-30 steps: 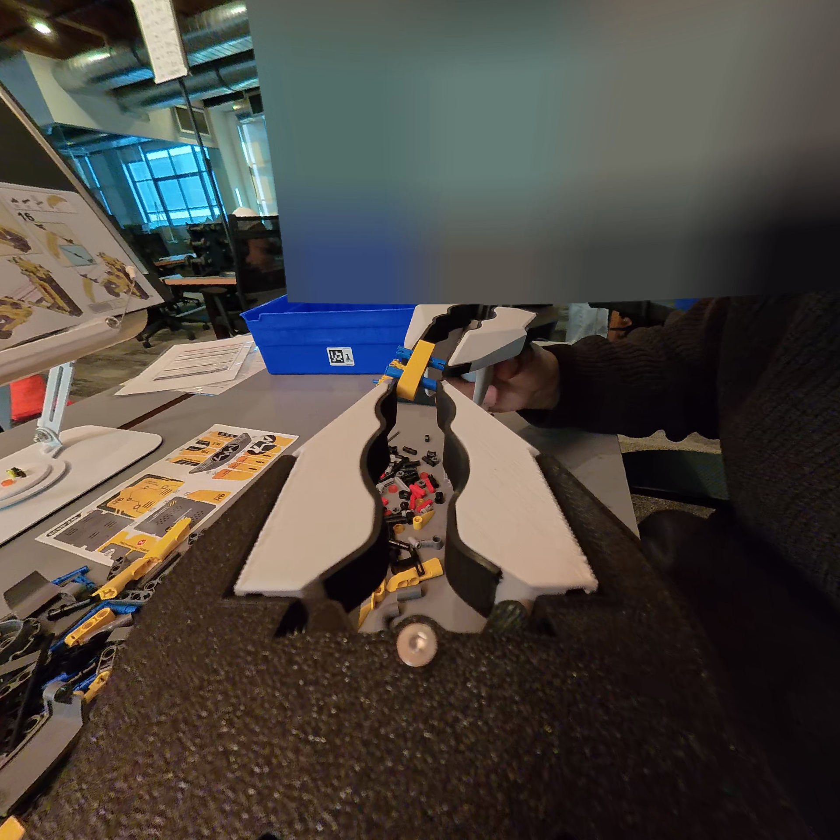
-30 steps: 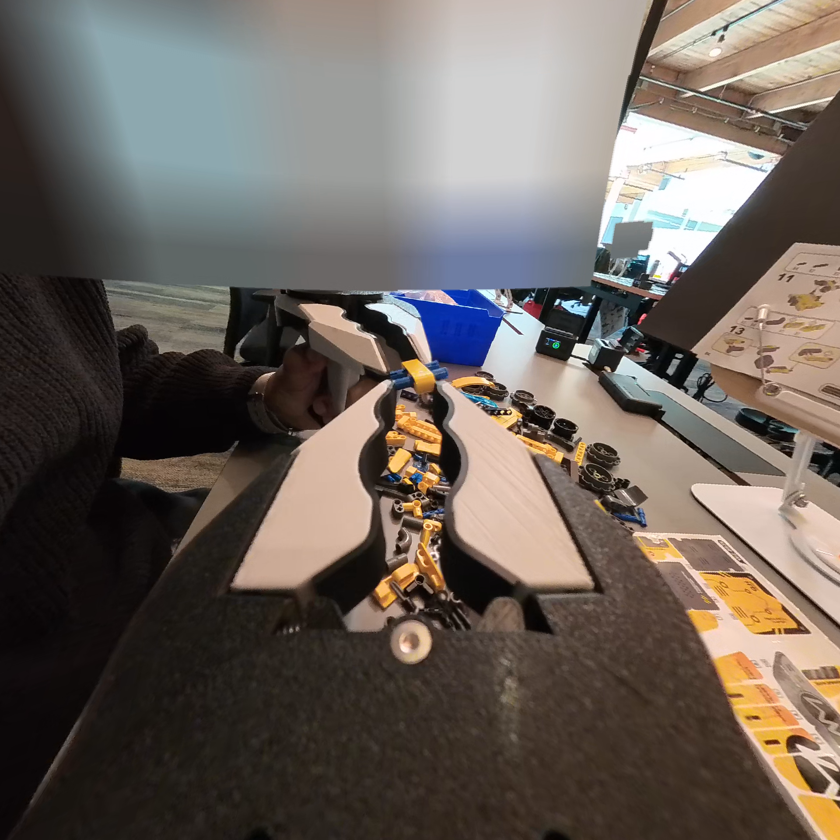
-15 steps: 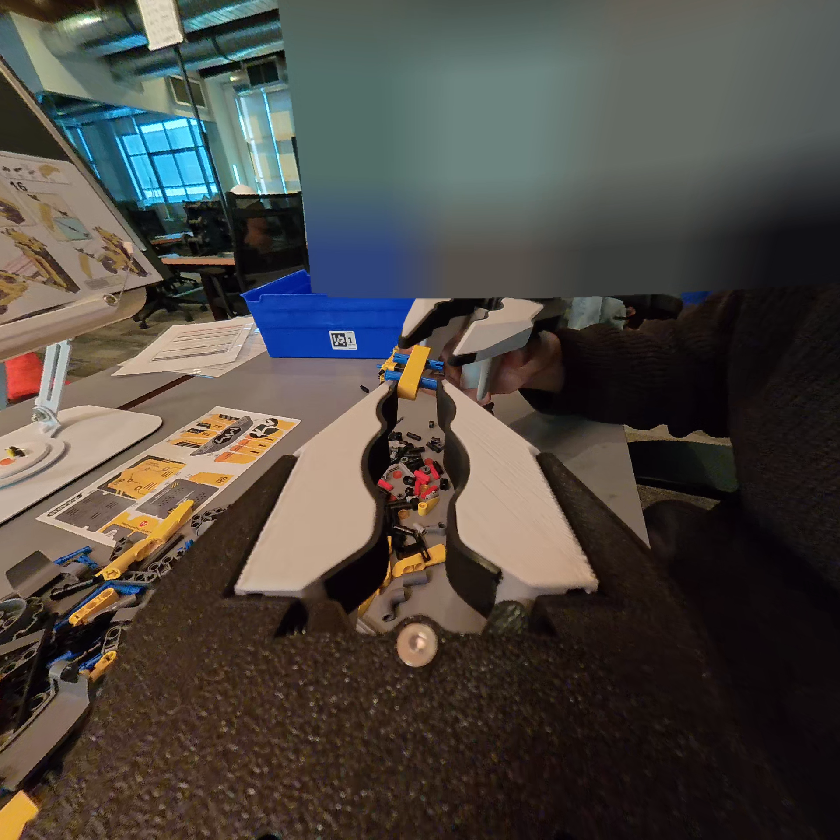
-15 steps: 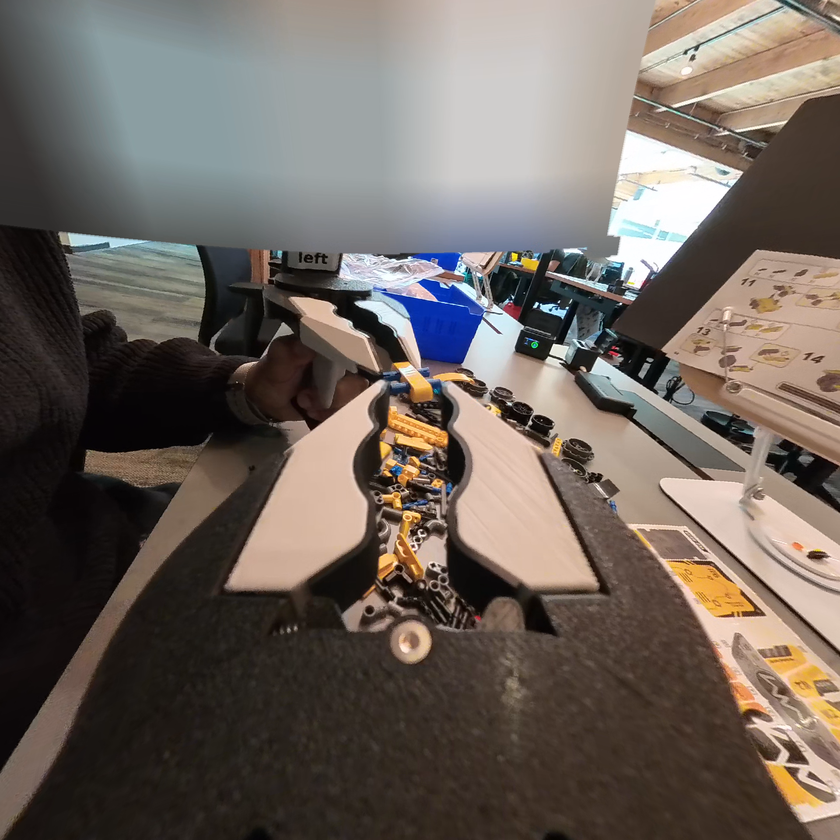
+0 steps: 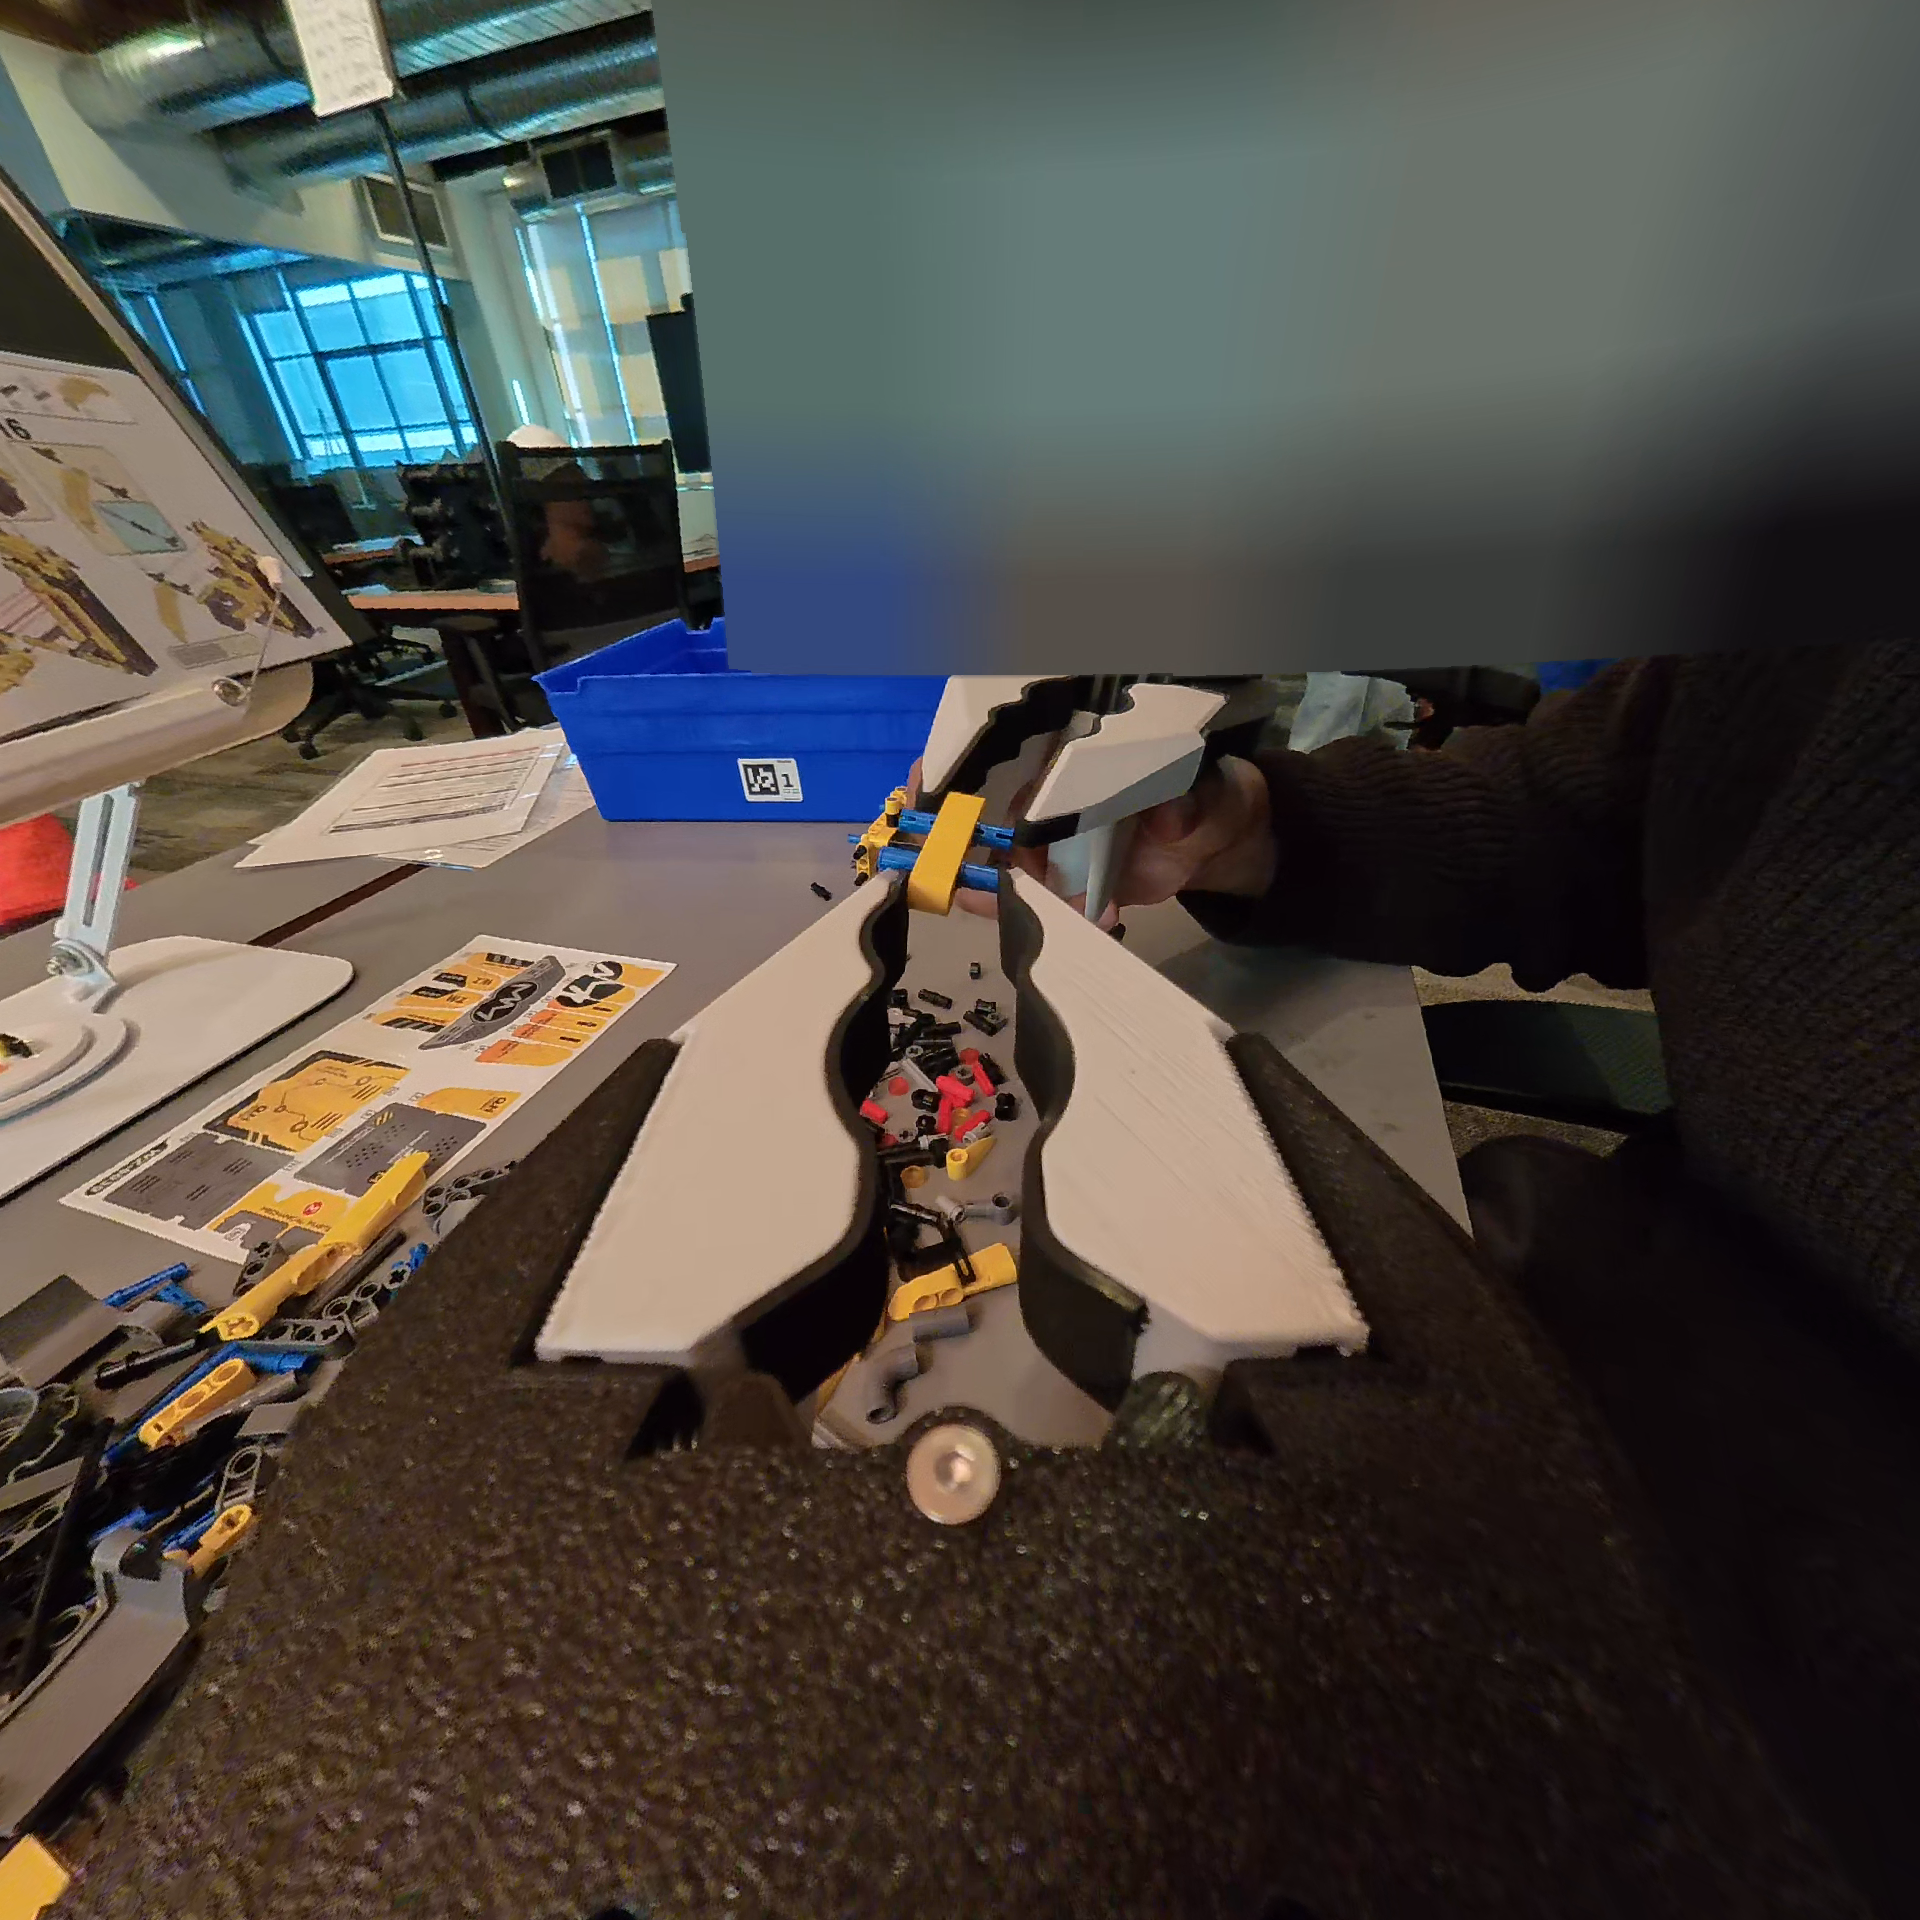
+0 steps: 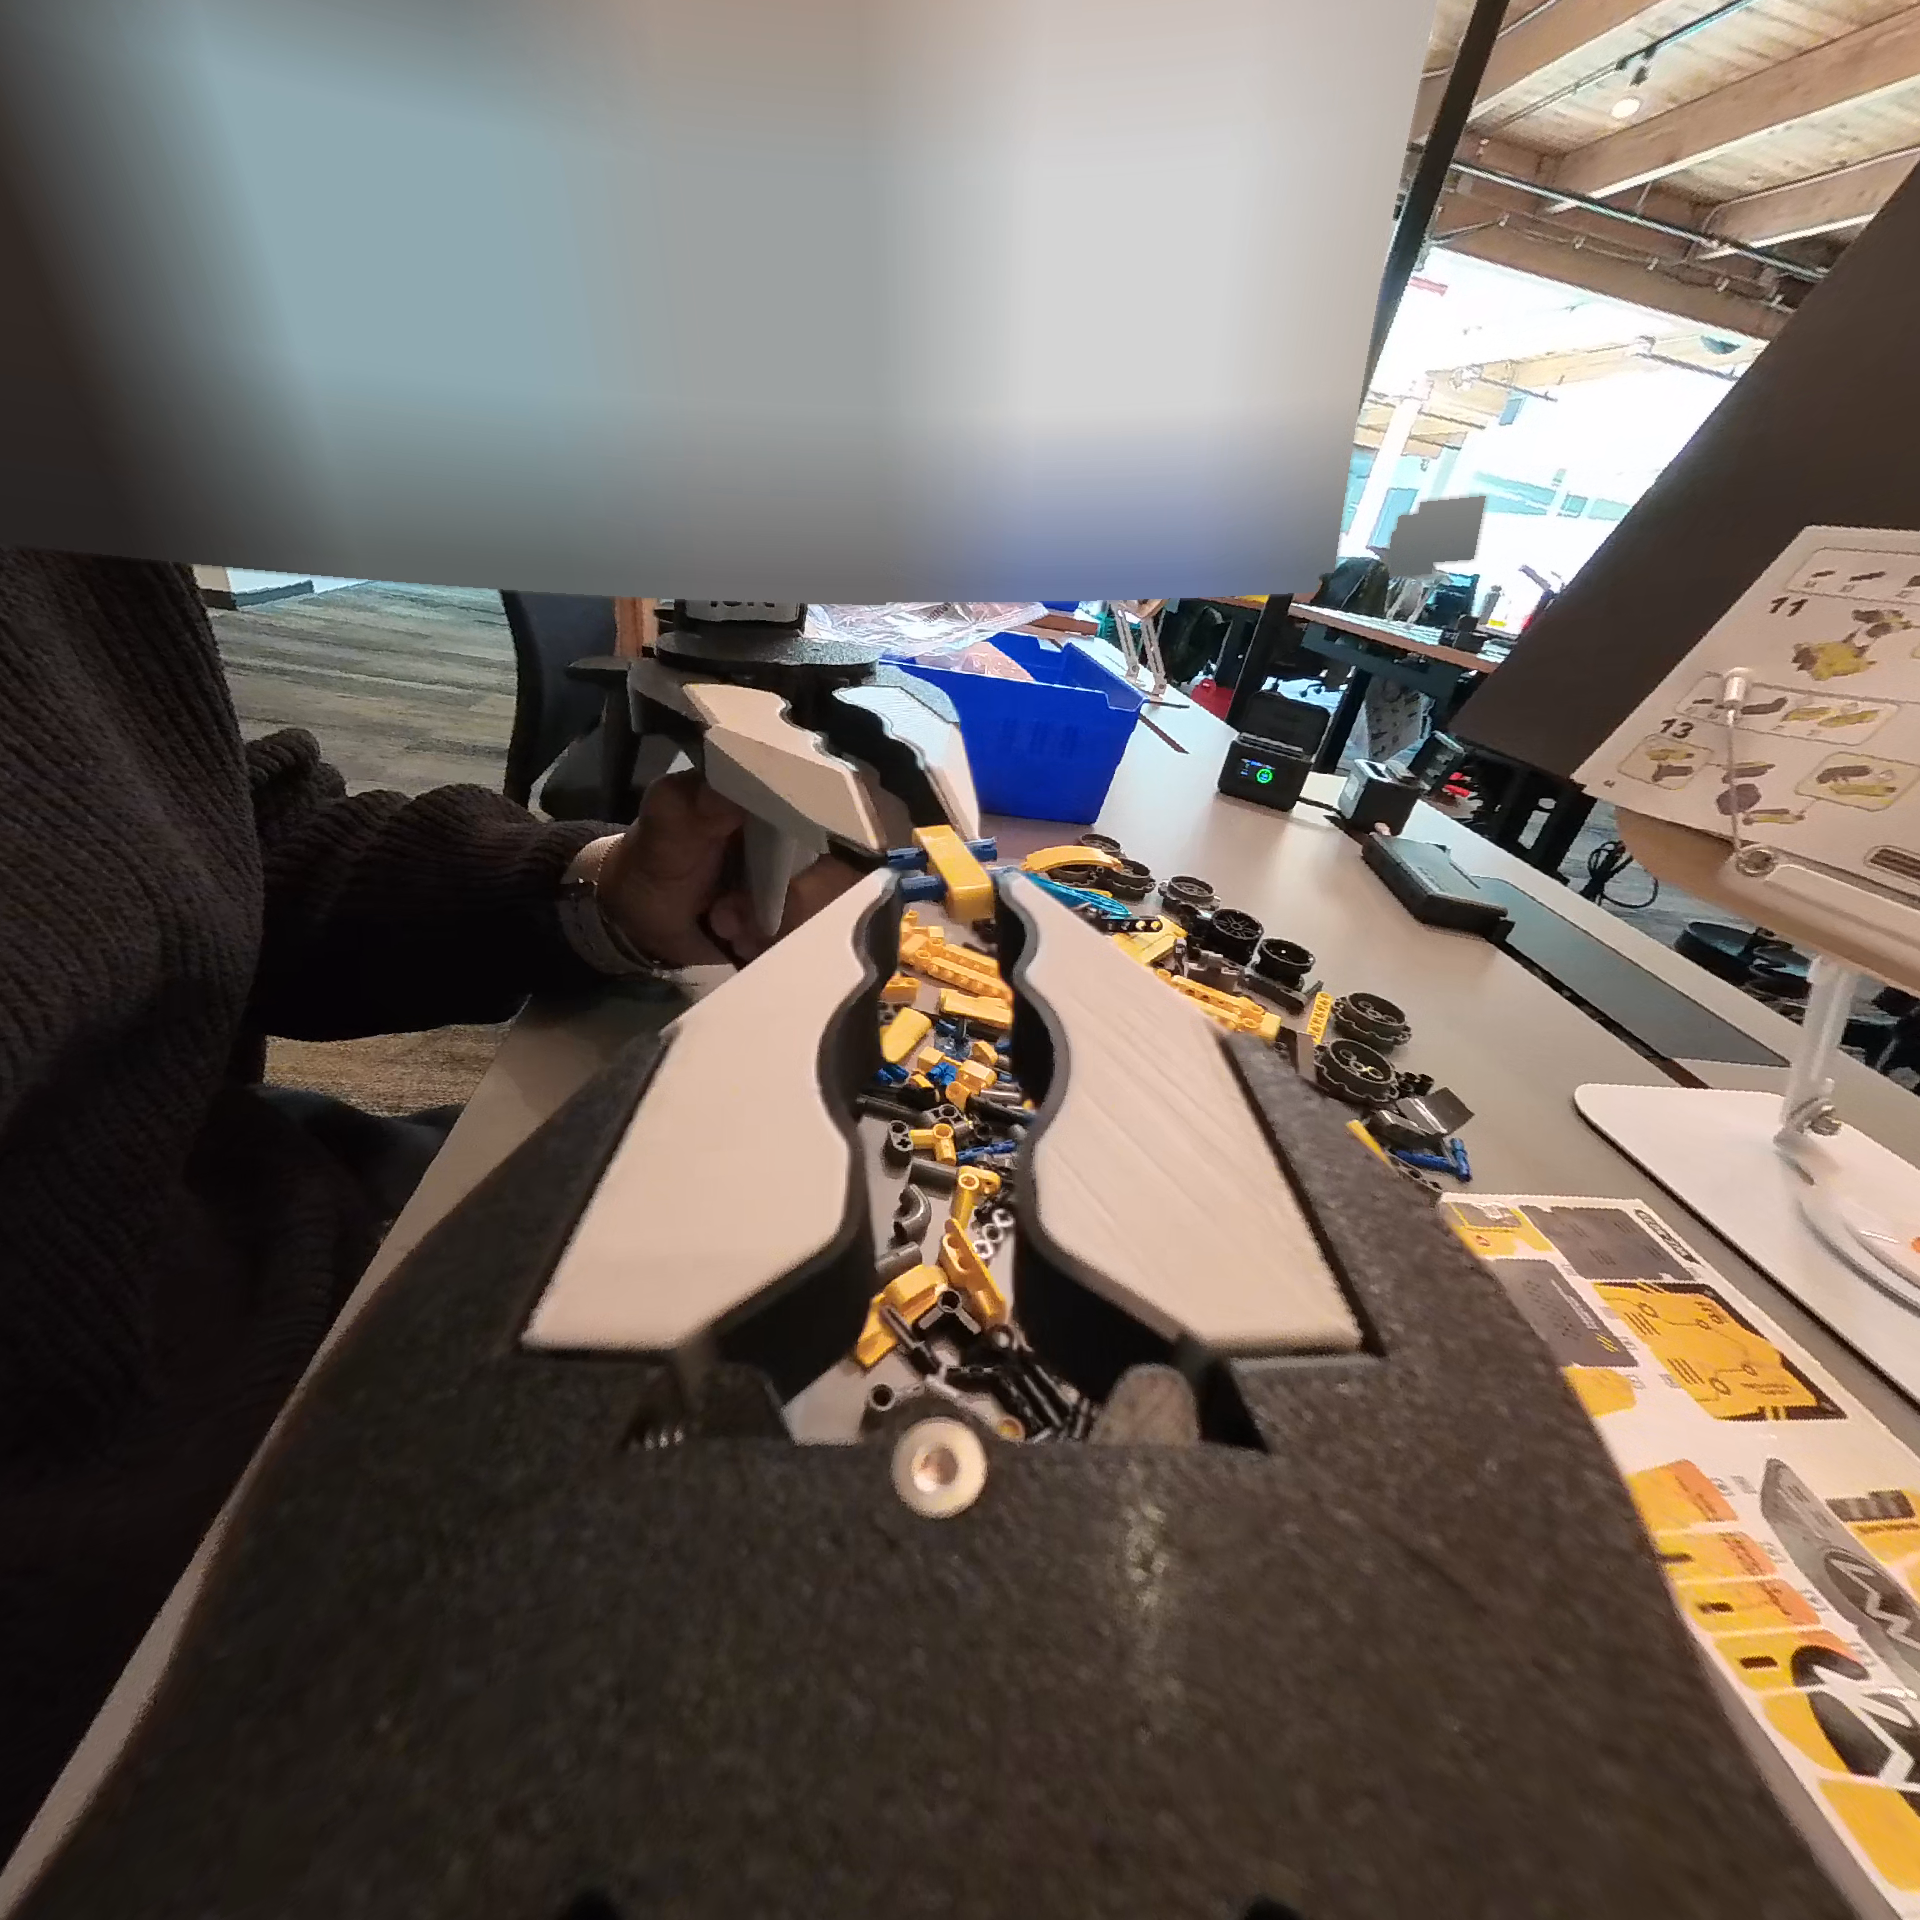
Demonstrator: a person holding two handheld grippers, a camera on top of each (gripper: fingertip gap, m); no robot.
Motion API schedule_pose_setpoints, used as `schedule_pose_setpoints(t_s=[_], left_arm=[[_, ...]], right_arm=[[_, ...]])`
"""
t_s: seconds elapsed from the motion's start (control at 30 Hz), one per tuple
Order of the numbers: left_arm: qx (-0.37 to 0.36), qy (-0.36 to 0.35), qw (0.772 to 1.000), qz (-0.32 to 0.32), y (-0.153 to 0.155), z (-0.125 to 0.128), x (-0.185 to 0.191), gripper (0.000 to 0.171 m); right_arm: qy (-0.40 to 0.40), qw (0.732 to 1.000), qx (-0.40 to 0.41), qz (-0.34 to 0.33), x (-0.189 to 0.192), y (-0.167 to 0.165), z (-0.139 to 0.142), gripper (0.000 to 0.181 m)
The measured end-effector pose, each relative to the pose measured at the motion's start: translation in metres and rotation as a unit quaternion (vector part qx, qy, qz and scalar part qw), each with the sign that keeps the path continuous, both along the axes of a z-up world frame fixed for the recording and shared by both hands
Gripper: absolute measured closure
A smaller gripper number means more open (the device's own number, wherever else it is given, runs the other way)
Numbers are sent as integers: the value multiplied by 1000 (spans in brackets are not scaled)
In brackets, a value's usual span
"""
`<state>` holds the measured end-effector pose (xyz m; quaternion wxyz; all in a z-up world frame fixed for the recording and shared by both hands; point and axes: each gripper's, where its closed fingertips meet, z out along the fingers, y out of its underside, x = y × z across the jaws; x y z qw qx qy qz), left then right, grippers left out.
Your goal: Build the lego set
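Note:
A small assembly, a yellow beam crossed by blue pins [image 5: 940,847], hangs in the air above the grey table [image 5: 665,894]. My left gripper [image 5: 943,894] is shut on the beam's lower end. My right gripper [image 5: 1003,821] comes in from the upper right, held by a hand [image 5: 1174,852], and closes on the same assembly. In the right wrist view my right gripper [image 6: 948,883] pinches the yellow beam [image 6: 954,862], and the left gripper [image 6: 904,831] meets it from the left. Loose small pieces [image 5: 940,1091] lie on the table below.
A pile of yellow, black and blue parts [image 6: 956,1101] and black wheels [image 6: 1351,1060] cover the table. A blue bin [image 5: 665,748] stands behind. A sticker sheet [image 5: 416,1070], an instruction booklet on a white stand [image 5: 104,561] and papers [image 5: 447,790] sit nearby. The table edge [image 5: 1434,1091] is close. The grippers are tip to tip, or close to it.
Both grippers stay shut on the yellow-and-blue assembly. They have shifted a little together above the table, so the loose pieces seen between the fingers have changed.

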<state>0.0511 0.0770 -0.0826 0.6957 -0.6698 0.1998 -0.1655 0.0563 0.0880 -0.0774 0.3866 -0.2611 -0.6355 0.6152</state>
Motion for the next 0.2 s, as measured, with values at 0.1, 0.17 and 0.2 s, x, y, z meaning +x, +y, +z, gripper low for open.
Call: schedule_pose_setpoints(t_s=[0.1, 0.17, 0.2], left_arm=[[5, -3, 1000, -8, -2, 2, 1, 155], [3, -14, 1000, -21, -3, 3, 2, 155], [3, -18, 999, -28, -4, 4, 3, 155]], right_arm=[[-8, 1000, -9, 15, 2, -2, 1, 164], [-13, 999, -15, 29, 4, -3, 1, 165], [-16, 999, -19, 35, 5, -4, 1, 166]])
